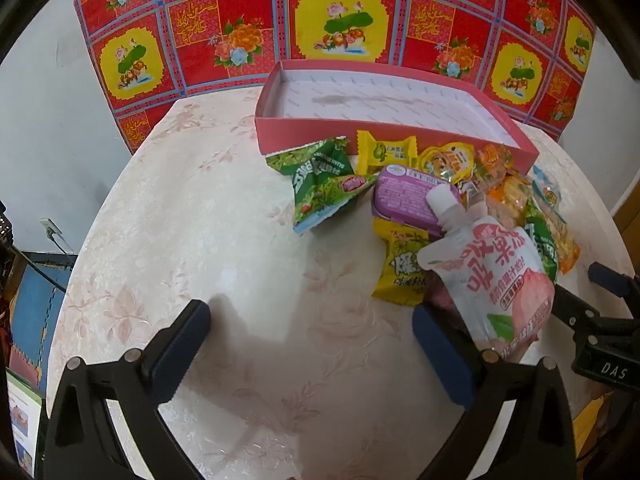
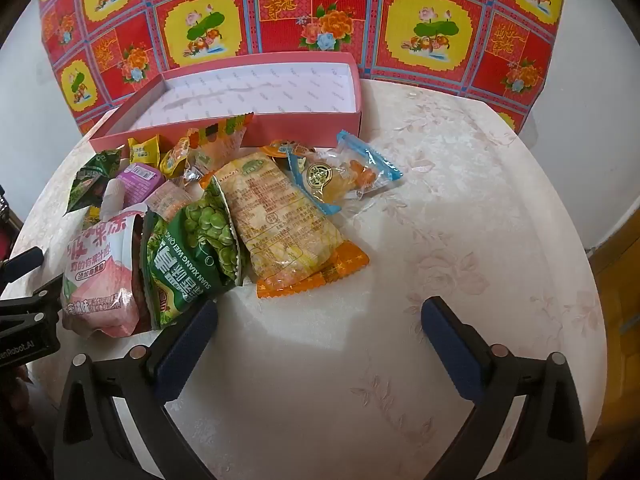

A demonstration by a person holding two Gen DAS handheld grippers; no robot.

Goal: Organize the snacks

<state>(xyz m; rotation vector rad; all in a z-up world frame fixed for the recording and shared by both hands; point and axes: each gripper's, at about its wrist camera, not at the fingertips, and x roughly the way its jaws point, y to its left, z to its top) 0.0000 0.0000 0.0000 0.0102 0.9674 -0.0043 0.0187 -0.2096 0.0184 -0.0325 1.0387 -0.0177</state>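
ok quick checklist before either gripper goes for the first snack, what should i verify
1. Left gripper jaws wide, nothing between them: ok.
2. Right gripper jaws wide, nothing between them: ok.
3. Pink box open, with bare floor to receive snacks: ok.
4. Snacks lying apart for a clean single grip: not ok; the peach jelly pouch overlaps the purple pack and yellow packet.
5. An easy first pick: ok; the blue-edged packet sits at the pile's edge.
6. Grippers apart from each other: cannot tell; they flank the same pouch.
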